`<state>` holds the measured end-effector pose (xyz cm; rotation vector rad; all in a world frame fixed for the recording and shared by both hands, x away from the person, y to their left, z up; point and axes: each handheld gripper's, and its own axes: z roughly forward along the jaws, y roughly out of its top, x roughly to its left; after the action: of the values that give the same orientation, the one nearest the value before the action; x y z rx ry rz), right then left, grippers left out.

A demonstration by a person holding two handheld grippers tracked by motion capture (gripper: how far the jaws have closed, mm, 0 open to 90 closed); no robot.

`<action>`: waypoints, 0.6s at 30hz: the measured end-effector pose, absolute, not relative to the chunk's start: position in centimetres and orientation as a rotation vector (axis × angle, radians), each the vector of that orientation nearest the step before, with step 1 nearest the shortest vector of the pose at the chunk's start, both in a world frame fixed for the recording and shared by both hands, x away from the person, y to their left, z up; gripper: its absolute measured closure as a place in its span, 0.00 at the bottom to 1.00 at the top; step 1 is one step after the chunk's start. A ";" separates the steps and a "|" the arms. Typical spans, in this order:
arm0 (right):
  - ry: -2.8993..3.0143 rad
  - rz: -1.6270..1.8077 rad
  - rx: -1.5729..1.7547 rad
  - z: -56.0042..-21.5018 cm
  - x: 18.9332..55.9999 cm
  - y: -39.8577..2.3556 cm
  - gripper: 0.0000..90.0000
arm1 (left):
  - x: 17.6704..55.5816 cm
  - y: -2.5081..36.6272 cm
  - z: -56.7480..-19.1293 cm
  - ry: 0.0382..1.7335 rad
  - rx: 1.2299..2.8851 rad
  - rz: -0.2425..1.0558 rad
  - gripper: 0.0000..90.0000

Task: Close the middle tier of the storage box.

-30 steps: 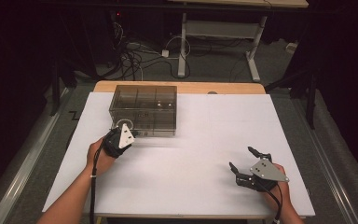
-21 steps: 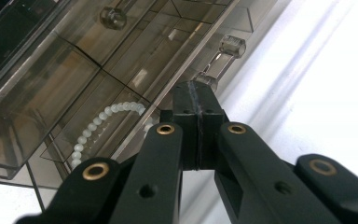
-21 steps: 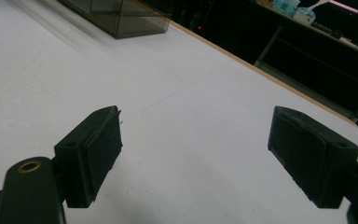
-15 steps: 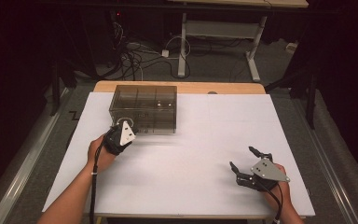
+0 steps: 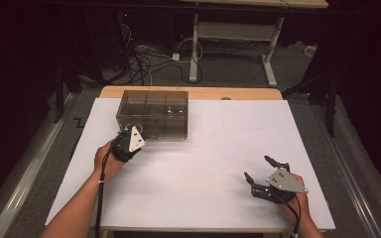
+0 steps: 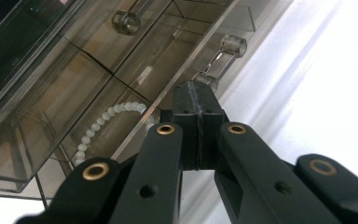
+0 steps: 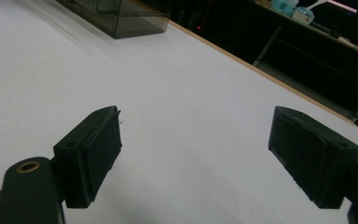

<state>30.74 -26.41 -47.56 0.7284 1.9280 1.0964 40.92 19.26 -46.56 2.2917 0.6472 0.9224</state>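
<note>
we locate the left gripper (image 5: 130,140) at the near left corner of the smoked transparent drawer box (image 5: 154,114), which stands toward the far left of the white table sheet (image 5: 203,163). in the left gripper view, the jaws of this gripper (image 6: 196,105) are pressed fully together, pad against pad, with nothing visible between them. their tips sit just below a clear drawer handle (image 6: 223,60), a rod ending in a ring-shaped knob; from this angle we cannot confirm whether the tips touch the base of the handle or stop just short of it. a second clear handle (image 6: 127,21) shows higher up on the neighbouring drawer front. behind the tinted drawer front we see a string of white beads (image 6: 107,121) lying in a curve inside one compartment.

we locate the right gripper (image 5: 270,176) near the front right of the sheet, well apart from the box. its jaws stand wide apart and hold nothing. in the right gripper view, the two black pads (image 7: 100,149) frame bare white sheet, and a corner of the drawer box (image 7: 121,16) appears far off at the upper left. the right hand (image 5: 297,198) grips the body of this gripper, and a cable trails back from it along the forearm. the left hand (image 5: 108,159) holds its gripper pointed away from the person, at the box front.
</note>
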 end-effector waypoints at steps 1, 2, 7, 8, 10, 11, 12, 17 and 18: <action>1.929 1.096 0.728 -47.6 30.7 -26.4 0.19 | 41.0 19.3 -46.6 0.649 2.290 0.921 0.98; 1.929 1.095 0.728 -47.6 30.7 -26.4 0.20 | 41.0 19.3 -46.6 0.648 2.291 0.922 0.98; 1.930 1.094 0.725 -47.6 30.7 -26.4 0.20 | 41.4 19.2 -46.5 0.654 2.297 0.923 0.98; 1.929 1.096 0.727 -47.6 30.7 -26.4 0.19 | 41.4 19.2 -46.5 0.655 2.299 0.923 0.98; 1.929 1.097 0.727 -47.6 30.7 -26.4 0.19 | 41.5 19.2 -46.5 0.654 2.298 0.927 0.98; 1.930 1.095 0.727 -47.6 30.8 -26.4 0.20 | 41.6 19.2 -46.5 0.653 2.298 0.928 0.98; 1.930 1.095 0.728 -47.6 30.8 -26.4 0.20 | 41.6 19.2 -46.5 0.651 2.299 0.929 0.98; 1.934 1.097 0.726 -47.6 30.8 -26.3 0.20 | 41.7 19.2 -46.5 0.651 2.299 0.935 0.98; 1.935 1.097 0.726 -47.6 30.8 -26.3 0.20 | 41.8 19.2 -46.6 0.652 2.299 0.935 0.98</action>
<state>30.76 -26.33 -47.61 0.7264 1.9350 1.0967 41.76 19.25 -46.55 2.2992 0.6521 0.9346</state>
